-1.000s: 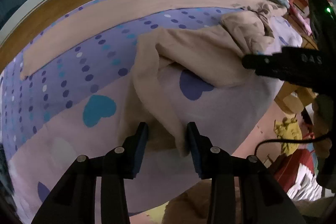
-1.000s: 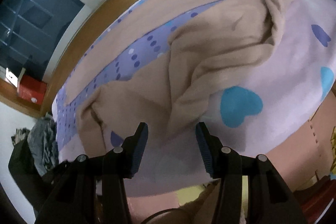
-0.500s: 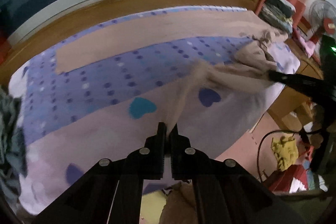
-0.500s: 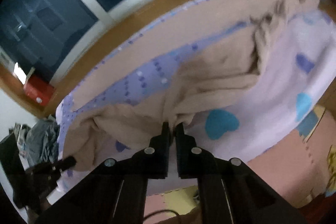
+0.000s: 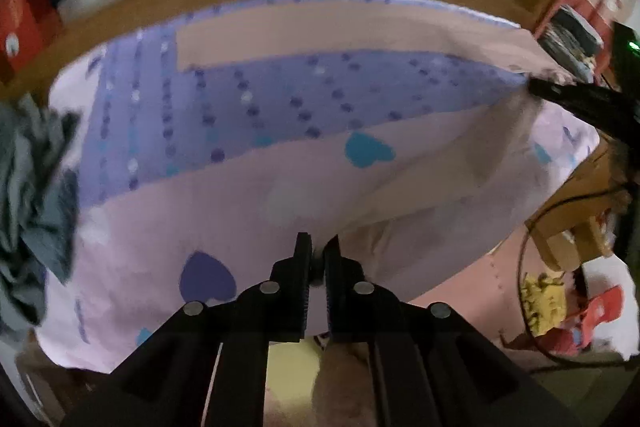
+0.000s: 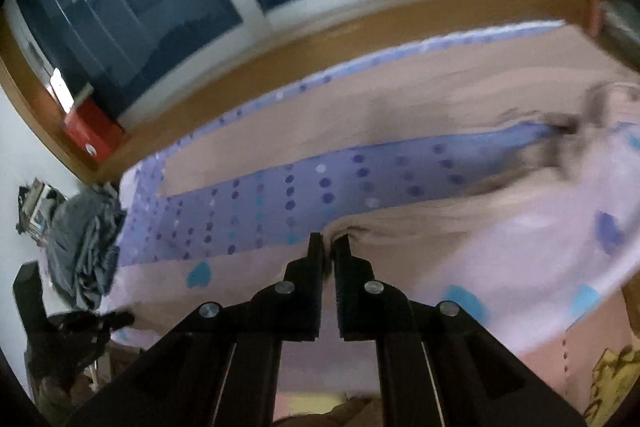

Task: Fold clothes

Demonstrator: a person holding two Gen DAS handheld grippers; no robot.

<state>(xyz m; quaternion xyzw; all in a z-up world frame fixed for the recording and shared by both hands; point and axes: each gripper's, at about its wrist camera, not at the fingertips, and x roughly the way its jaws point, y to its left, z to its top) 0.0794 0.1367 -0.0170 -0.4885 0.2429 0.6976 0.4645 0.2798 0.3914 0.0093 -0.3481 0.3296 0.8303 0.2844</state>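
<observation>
The left gripper point(image 5: 317, 247) and right gripper point(image 6: 328, 245) each pinch an edge of the beige soft cloth garment point(image 6: 460, 227), stretched across the purple dotted bedsheet point(image 5: 280, 99) mid-frame.

Beige garment point(image 6: 500, 211): soft matt cloth, probably fleece, though blurred. Bedsheet point(image 5: 248, 211): smooth printed cotton-like fabric. Fingers point(image 5: 303, 267): matt black plastic, silver metal pivot screws. Bed frame point(image 6: 360, 35): varnished wood.
</observation>
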